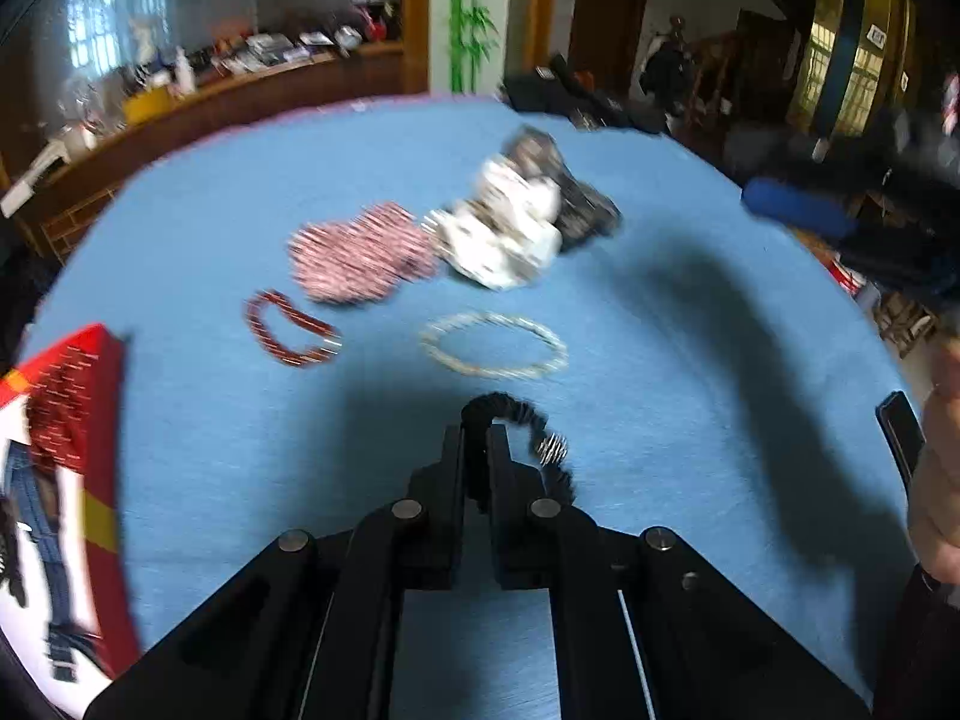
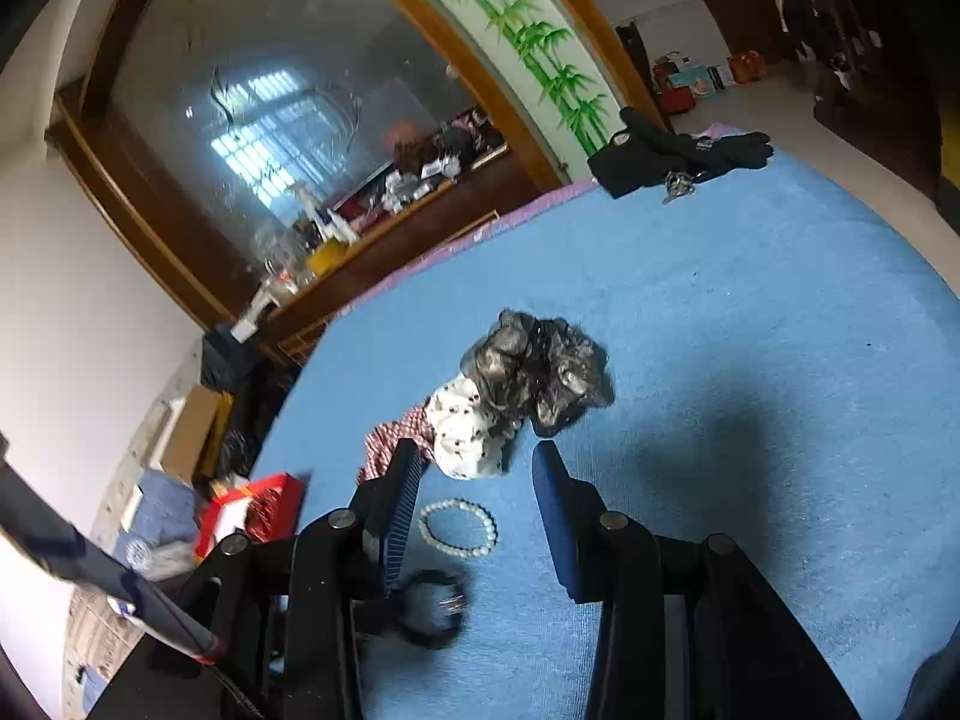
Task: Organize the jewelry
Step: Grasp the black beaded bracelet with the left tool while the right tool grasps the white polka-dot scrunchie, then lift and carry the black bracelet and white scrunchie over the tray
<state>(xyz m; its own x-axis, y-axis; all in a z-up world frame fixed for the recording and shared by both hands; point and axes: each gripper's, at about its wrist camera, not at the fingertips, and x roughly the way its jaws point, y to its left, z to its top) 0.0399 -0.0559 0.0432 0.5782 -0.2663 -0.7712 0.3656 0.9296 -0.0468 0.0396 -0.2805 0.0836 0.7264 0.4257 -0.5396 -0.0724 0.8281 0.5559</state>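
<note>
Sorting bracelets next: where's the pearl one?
The pearl bracelet lies on the blue cloth, just beyond the left tongs, right of the red bracelet.

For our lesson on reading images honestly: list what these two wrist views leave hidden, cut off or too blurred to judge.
- Black bracelet: left view, left gripper fingers cover the pinched part.
- Red box: left view, cut by the edge, print smeared; right view, contents unseen.
- Red striped scrunchie: right view, partly behind a right gripper finger.
- Red bracelet: left view, beads blurred.
</note>
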